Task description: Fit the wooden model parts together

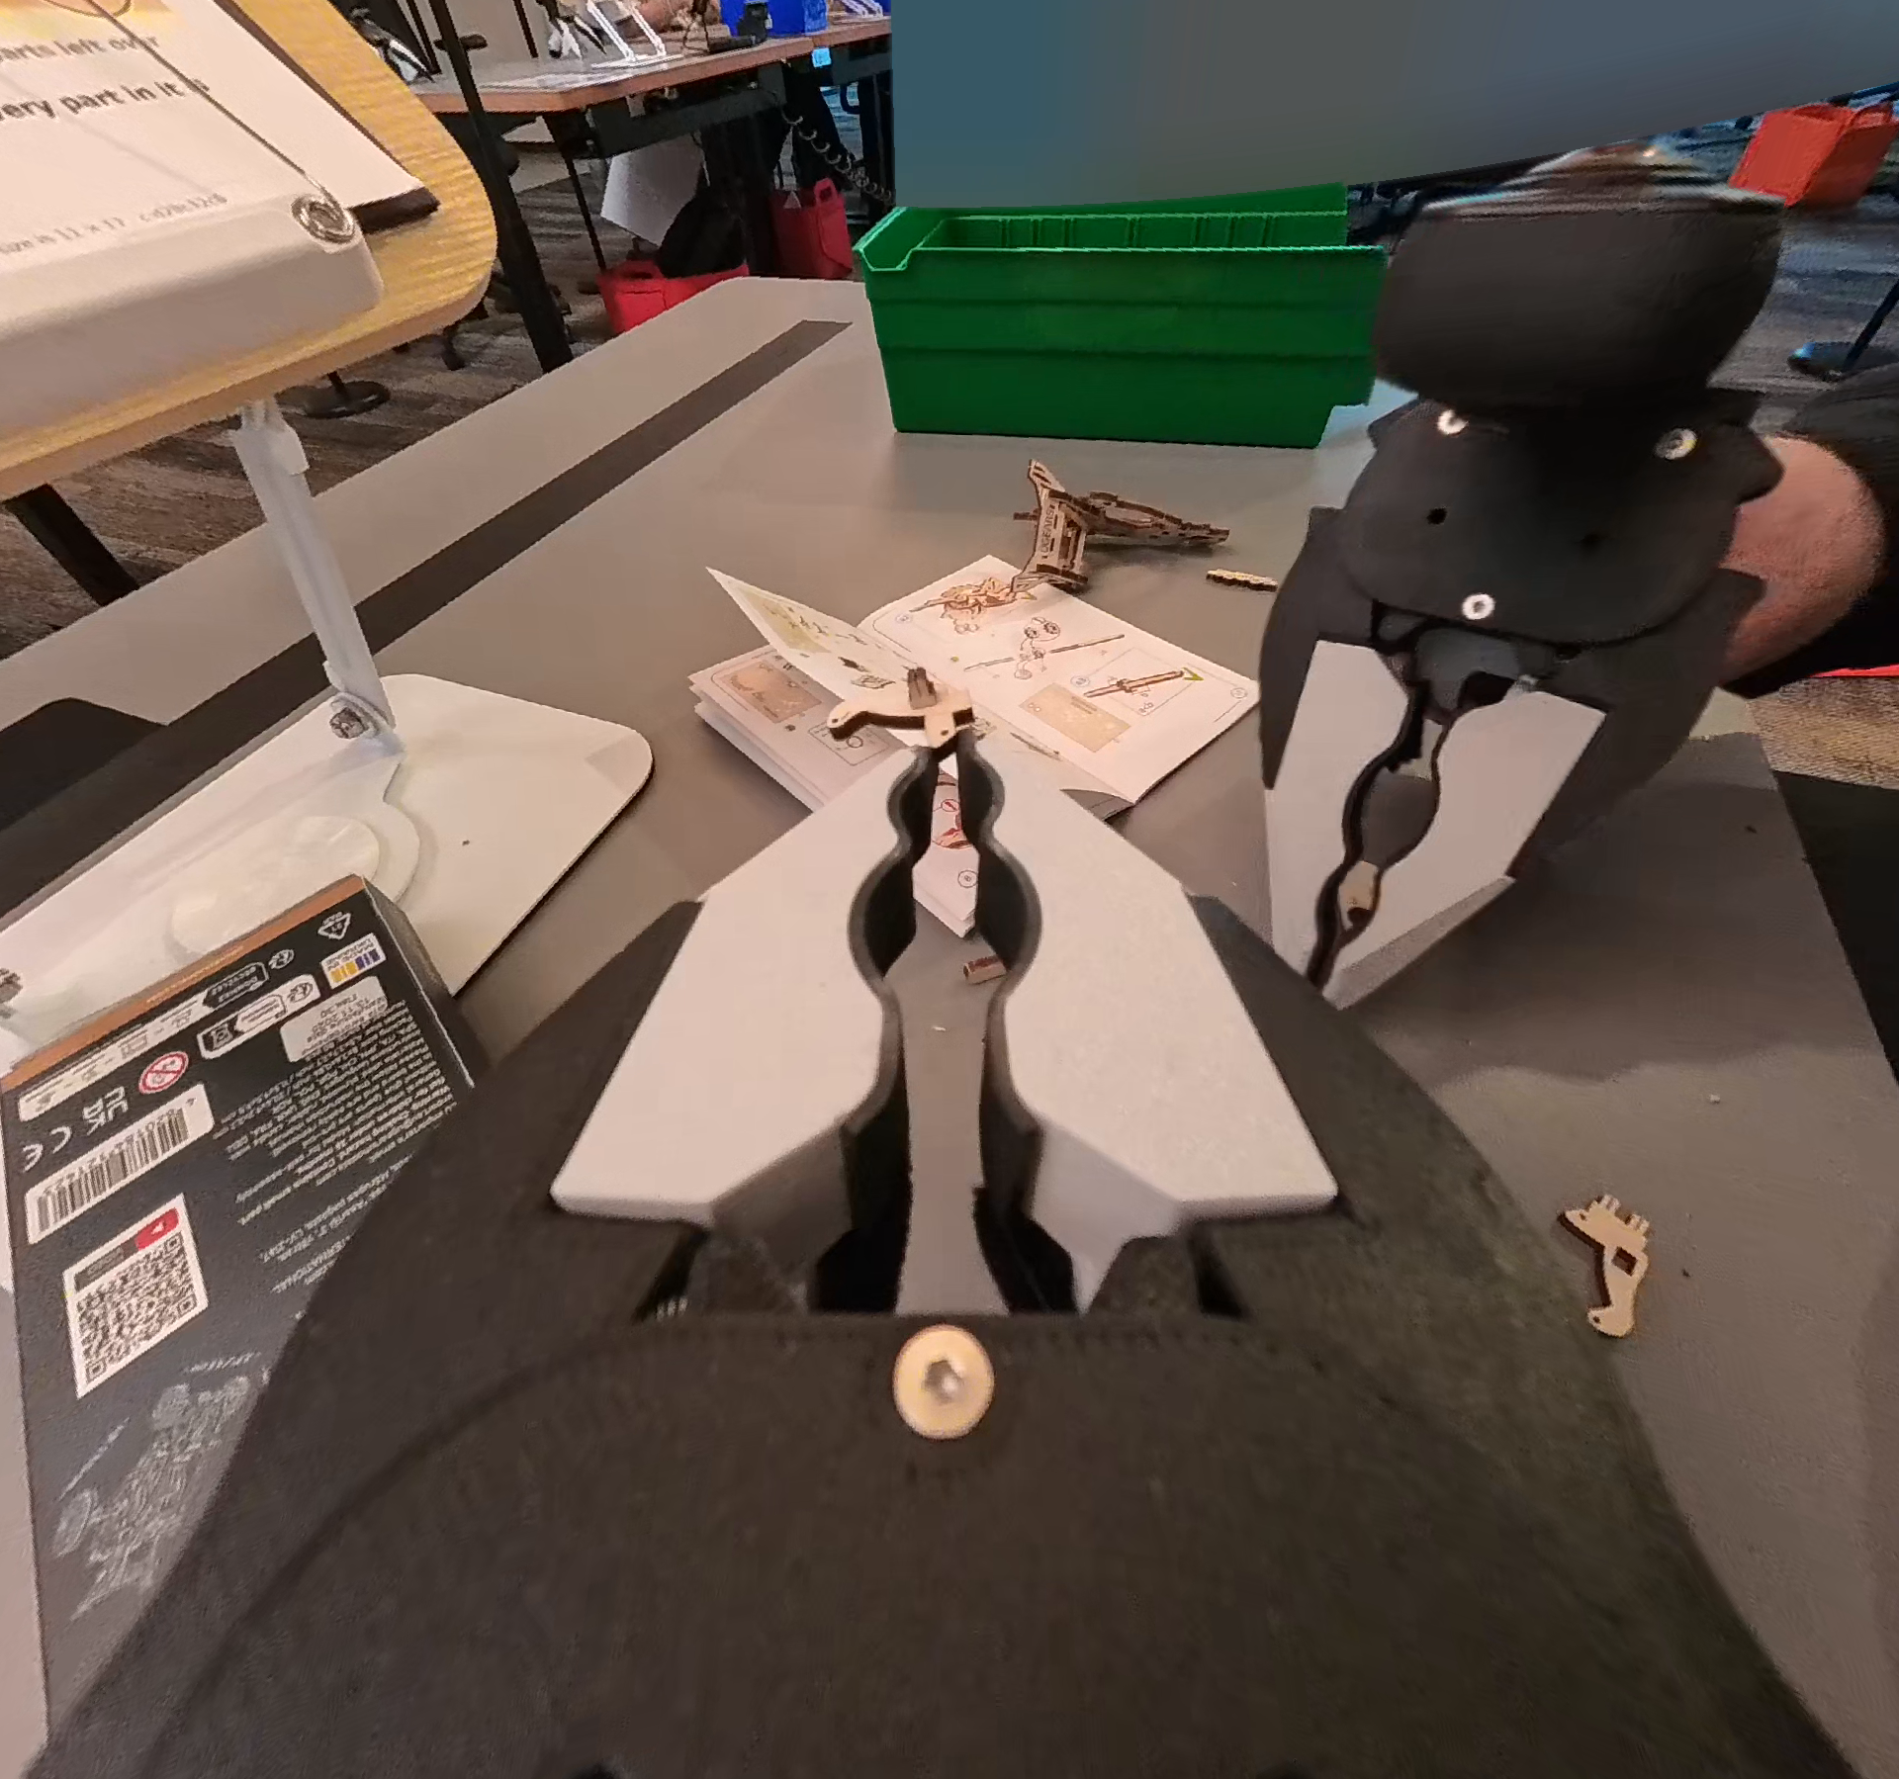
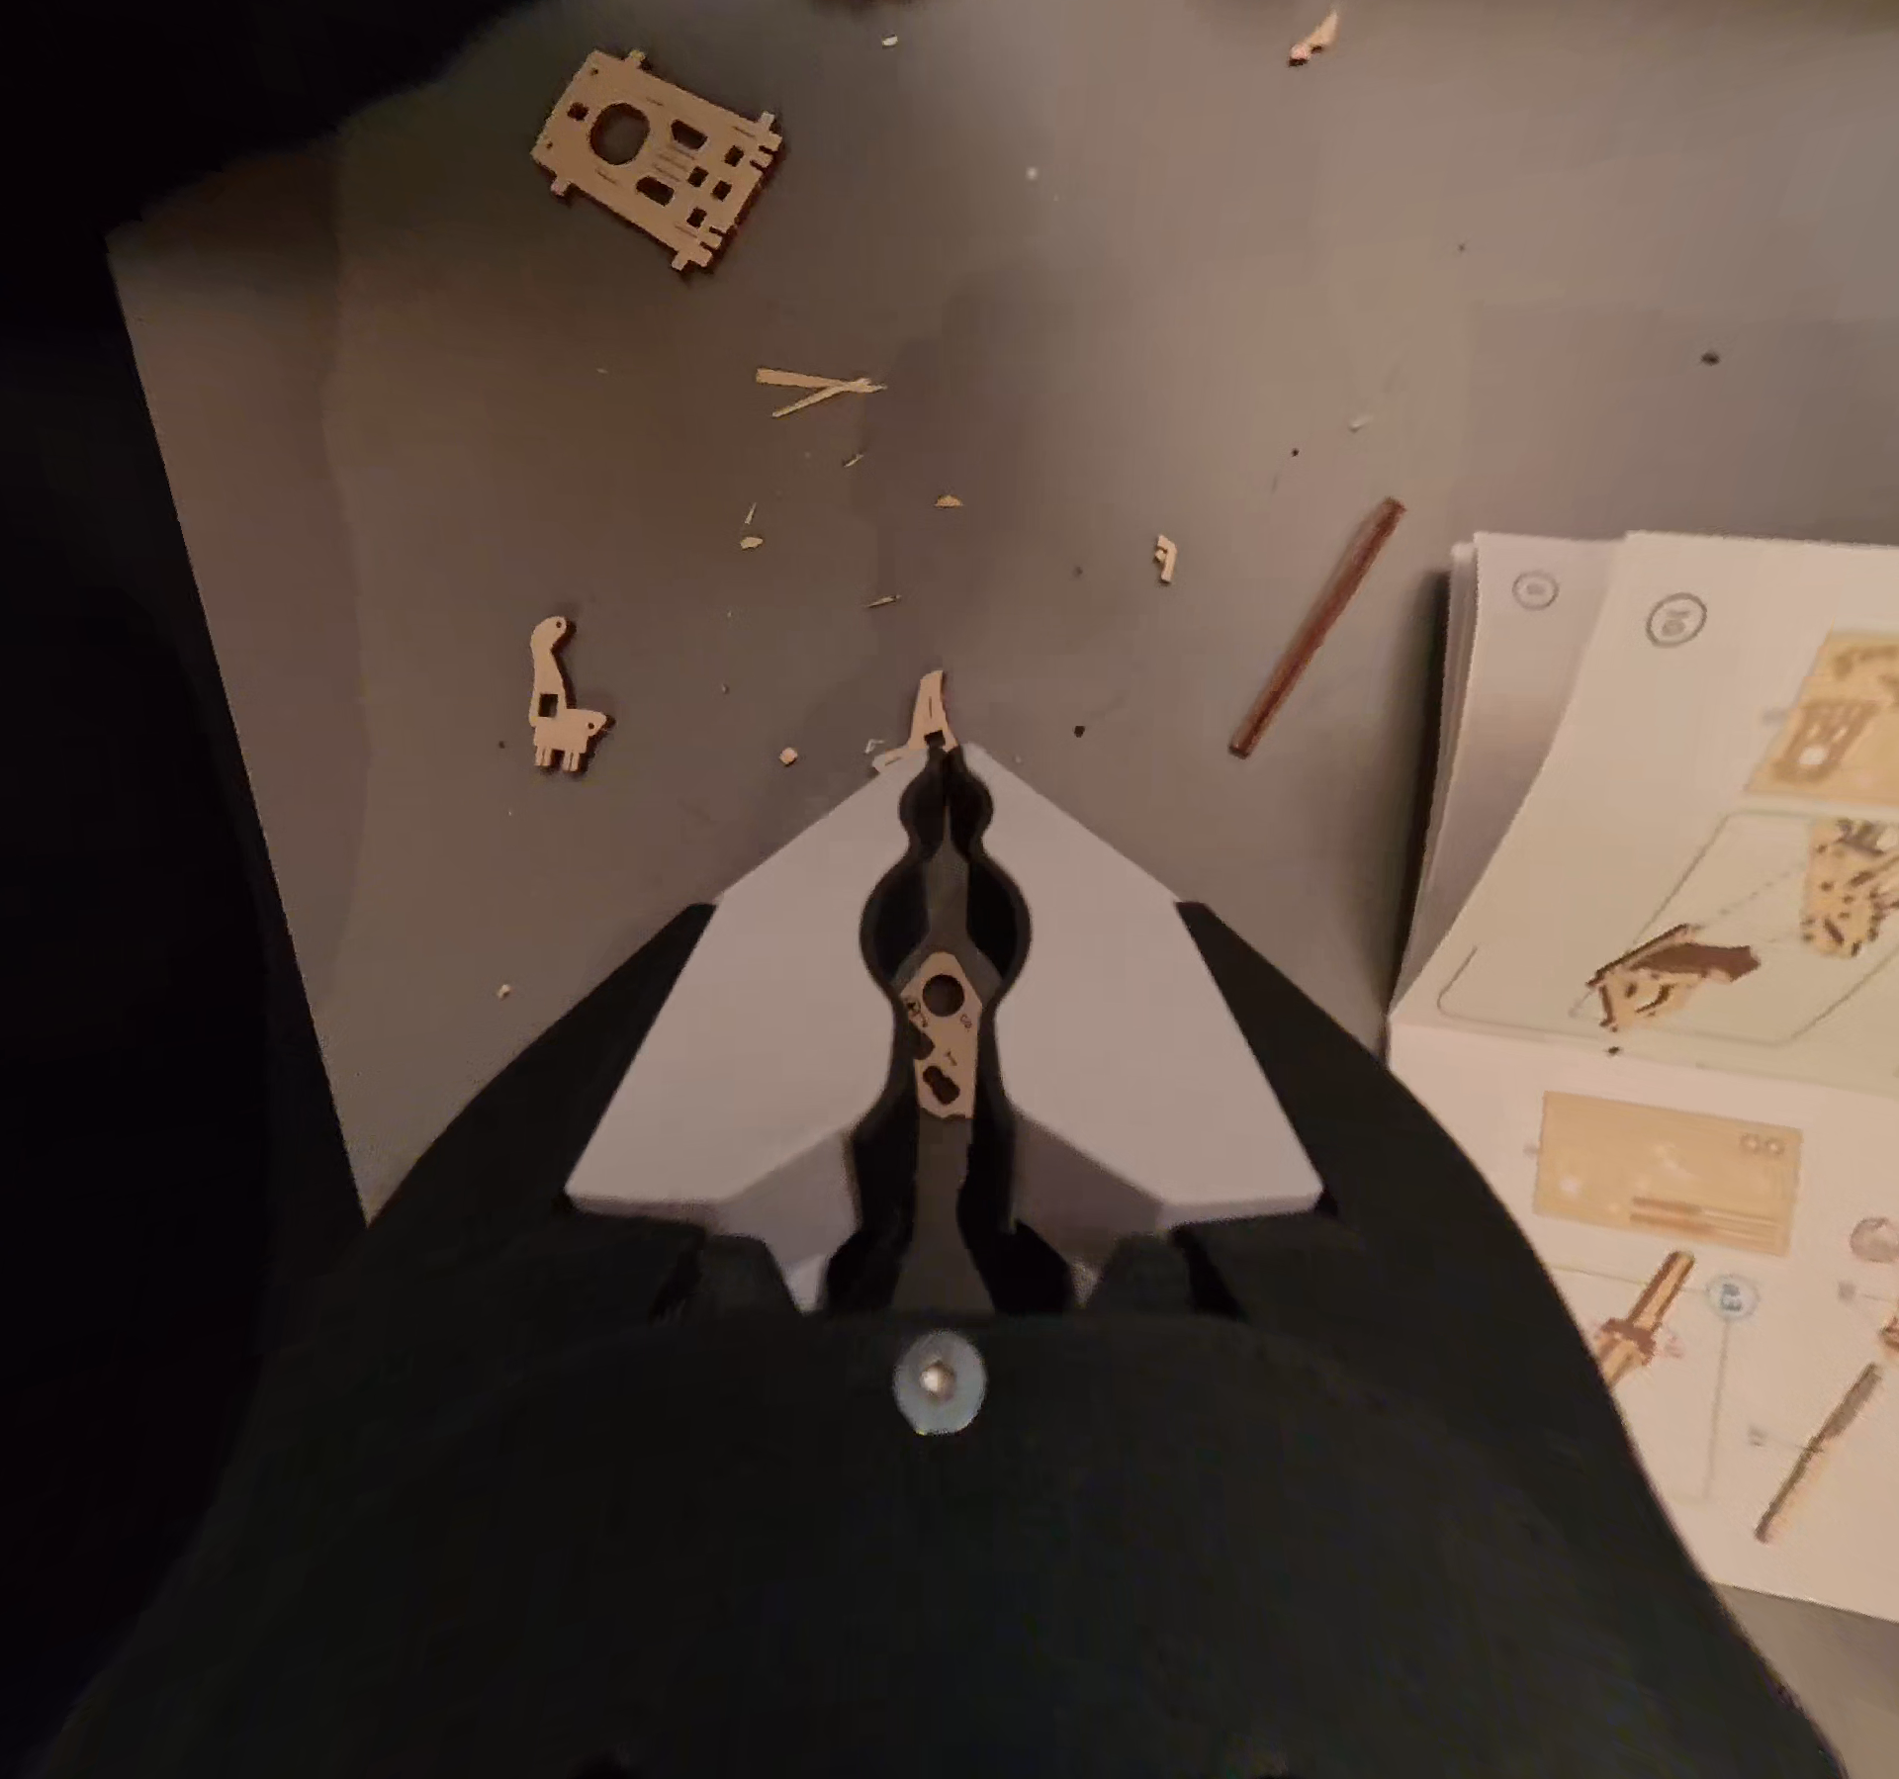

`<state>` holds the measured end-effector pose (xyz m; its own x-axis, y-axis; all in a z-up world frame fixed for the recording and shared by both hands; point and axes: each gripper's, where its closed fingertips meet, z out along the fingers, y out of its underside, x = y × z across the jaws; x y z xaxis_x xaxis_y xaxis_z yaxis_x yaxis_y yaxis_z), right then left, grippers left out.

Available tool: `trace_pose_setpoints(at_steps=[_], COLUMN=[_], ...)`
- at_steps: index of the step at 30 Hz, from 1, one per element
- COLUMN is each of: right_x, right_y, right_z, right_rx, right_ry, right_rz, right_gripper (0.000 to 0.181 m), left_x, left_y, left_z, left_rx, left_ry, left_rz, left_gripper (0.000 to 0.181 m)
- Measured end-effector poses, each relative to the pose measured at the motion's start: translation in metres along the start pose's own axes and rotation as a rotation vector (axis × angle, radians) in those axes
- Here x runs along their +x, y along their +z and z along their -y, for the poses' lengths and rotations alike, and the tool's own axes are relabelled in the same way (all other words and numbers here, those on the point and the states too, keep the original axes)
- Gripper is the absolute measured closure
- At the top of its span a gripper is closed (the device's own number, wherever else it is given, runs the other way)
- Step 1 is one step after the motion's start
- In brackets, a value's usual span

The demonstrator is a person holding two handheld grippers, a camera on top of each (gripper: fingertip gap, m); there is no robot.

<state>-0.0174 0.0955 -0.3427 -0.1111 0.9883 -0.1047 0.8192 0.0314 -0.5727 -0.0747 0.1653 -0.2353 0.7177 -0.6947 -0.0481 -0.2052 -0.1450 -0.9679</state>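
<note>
Right, both grippers clamped: left gripper (image 1: 943, 754) pinches a wooden arm piece (image 1: 899, 711) crosswise mid-frame; right gripper (image 2: 940, 754) holds a flat plate (image 2: 943, 1052) lengthwise, frame centre.

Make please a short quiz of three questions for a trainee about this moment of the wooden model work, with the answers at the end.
1. True or false: the left gripper holds a small wooden assembly at its fingertips.
2. Which colour is the bin at the far side of the table? A red, B green, C white.
3. Fill the gap: in the right wrist view, the right gripper is shut on a flat wooden part and points down at the ____.

Key
1. True; it hangs over the open instruction booklet.
2. B.
3. Table, where the holed rectangular plate and the thin dark stick lie loose.
</note>
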Motion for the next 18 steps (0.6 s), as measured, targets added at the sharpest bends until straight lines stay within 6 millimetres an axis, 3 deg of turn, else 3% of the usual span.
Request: trace_pose_setpoints(at_steps=[4,7,9,12,16,18], right_x=[-0.012,-0.010,-0.001,-0.004,-0.008,-0.008], right_y=[-0.004,-0.013,-0.016,-0.009,0.005,0.005], right_z=[0.007,0.012,0.010,0.007,0.001,0.001], right_rx=[0.028,0.088,0.092,0.050,0.014,0.013], right_ry=[0.063,0.150,0.103,0.070,0.025,0.043], right_rz=[0.083,0.130,0.040,0.025,0.017,0.019], right_gripper=[0.181,0.181,0.169,0.145,0.168,0.168], left_x=[0.000,-0.001,0.000,0.000,-0.001,-0.001], left_y=[0.000,-0.001,0.000,0.001,0.000,0.000], left_z=[0.000,0.001,0.000,-0.001,-0.001,-0.001], left_rx=[0.000,0.003,0.001,-0.004,-0.004,-0.003], left_ry=[0.002,0.001,0.001,0.004,0.004,0.003], left_rz=[0.001,0.003,0.001,0.001,0.004,0.005], left_gripper=[0.179,0.179,0.179,0.179,0.179,0.179])
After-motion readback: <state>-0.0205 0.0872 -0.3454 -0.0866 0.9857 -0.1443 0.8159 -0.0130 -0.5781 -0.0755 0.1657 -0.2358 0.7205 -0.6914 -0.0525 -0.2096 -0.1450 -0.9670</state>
